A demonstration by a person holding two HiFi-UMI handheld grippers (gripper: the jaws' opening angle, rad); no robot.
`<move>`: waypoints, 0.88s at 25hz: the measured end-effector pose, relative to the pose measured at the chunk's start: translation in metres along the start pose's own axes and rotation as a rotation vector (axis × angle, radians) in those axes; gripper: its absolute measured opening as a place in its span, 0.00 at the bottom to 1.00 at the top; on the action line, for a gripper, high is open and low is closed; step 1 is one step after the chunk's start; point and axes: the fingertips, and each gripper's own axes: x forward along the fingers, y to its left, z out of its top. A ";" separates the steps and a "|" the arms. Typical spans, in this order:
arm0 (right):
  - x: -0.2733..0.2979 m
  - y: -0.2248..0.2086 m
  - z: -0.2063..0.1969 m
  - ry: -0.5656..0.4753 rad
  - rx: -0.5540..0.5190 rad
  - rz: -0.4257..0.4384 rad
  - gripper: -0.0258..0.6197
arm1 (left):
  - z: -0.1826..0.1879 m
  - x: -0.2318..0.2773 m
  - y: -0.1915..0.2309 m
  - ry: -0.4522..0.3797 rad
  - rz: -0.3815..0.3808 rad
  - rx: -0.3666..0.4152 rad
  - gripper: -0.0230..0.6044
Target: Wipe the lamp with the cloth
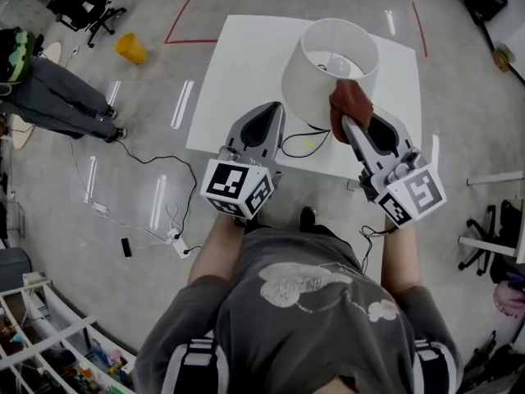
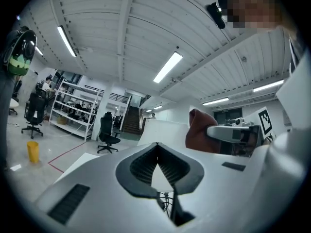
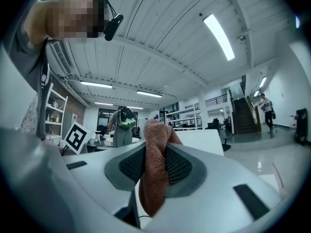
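White square surface (image 1: pixel 238 80) is seen on a glossy grey floor (image 1: pixel 156 97). Lamp (image 1: pixel 316 89) is stood right of the surface's centre, its white shade viewed from above. Rust-brown cloth (image 1: pixel 353 101) is clamped in the right gripper (image 1: pixel 349 125), jaws closed on it, and is pressed against the shade's near right side. In the right gripper view the cloth (image 3: pixel 155 169) is bunched between the pads. Left gripper (image 1: pixel 275 109) is held over the front edge, just beside the shade; contact cannot be told. Its tips are brought together with nothing between them (image 2: pixel 156 147). A black cable (image 1: pixel 303 146) is looped on the surface by the front edge. Red tape (image 1: pixel 184 23), a yellow bin (image 1: pixel 131 48), a chair (image 1: pixel 82 6), a bystander (image 1: pixel 57 97), floor cables (image 1: pixel 148 187) and shelving (image 1: pixel 49 335) are noted around.
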 end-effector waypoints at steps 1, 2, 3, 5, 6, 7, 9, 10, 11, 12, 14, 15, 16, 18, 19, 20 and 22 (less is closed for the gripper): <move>0.004 0.005 -0.006 0.016 0.005 -0.016 0.18 | 0.000 0.000 0.005 0.006 -0.018 -0.006 0.05; 0.008 0.008 -0.014 0.030 0.013 -0.034 0.18 | 0.000 0.001 0.010 0.015 -0.033 -0.012 0.05; 0.013 0.011 -0.021 0.043 0.024 -0.054 0.18 | 0.000 0.001 0.016 0.024 -0.049 -0.017 0.05; 0.020 0.015 -0.039 0.074 0.047 -0.094 0.18 | 0.000 0.002 0.025 0.042 -0.085 -0.021 0.05; 0.023 0.016 -0.047 0.092 0.057 -0.115 0.18 | -0.001 0.003 0.029 0.049 -0.103 -0.023 0.05; 0.026 0.017 -0.055 0.109 0.066 -0.135 0.18 | -0.002 0.003 0.034 0.055 -0.118 -0.028 0.05; 0.033 0.018 -0.071 0.138 0.085 -0.170 0.18 | -0.004 0.004 0.044 0.068 -0.145 -0.042 0.05; 0.036 0.019 -0.078 0.148 0.095 -0.186 0.18 | -0.006 0.005 0.048 0.076 -0.158 -0.044 0.05; 0.038 0.019 -0.084 0.158 0.105 -0.201 0.18 | -0.007 0.005 0.052 0.084 -0.172 -0.044 0.05; 0.040 0.020 -0.090 0.169 0.112 -0.219 0.18 | -0.008 0.005 0.054 0.091 -0.188 -0.043 0.05; 0.040 0.021 -0.101 0.191 0.124 -0.264 0.18 | -0.011 0.006 0.058 0.109 -0.226 -0.049 0.05; 0.040 0.023 -0.107 0.203 0.132 -0.288 0.18 | -0.013 0.006 0.059 0.119 -0.246 -0.055 0.05; 0.040 0.024 -0.112 0.216 0.139 -0.309 0.18 | -0.016 0.006 0.060 0.128 -0.263 -0.059 0.05; 0.043 0.029 -0.121 0.241 0.142 -0.338 0.18 | -0.019 0.004 0.063 0.142 -0.293 -0.061 0.05; 0.045 0.033 -0.123 0.254 0.139 -0.350 0.18 | -0.020 0.003 0.065 0.145 -0.306 -0.060 0.05; 0.047 0.037 -0.122 0.262 0.136 -0.360 0.18 | -0.020 0.001 0.067 0.147 -0.317 -0.060 0.05; 0.052 0.043 -0.117 0.236 0.142 -0.371 0.18 | -0.019 -0.006 0.073 0.149 -0.331 -0.063 0.05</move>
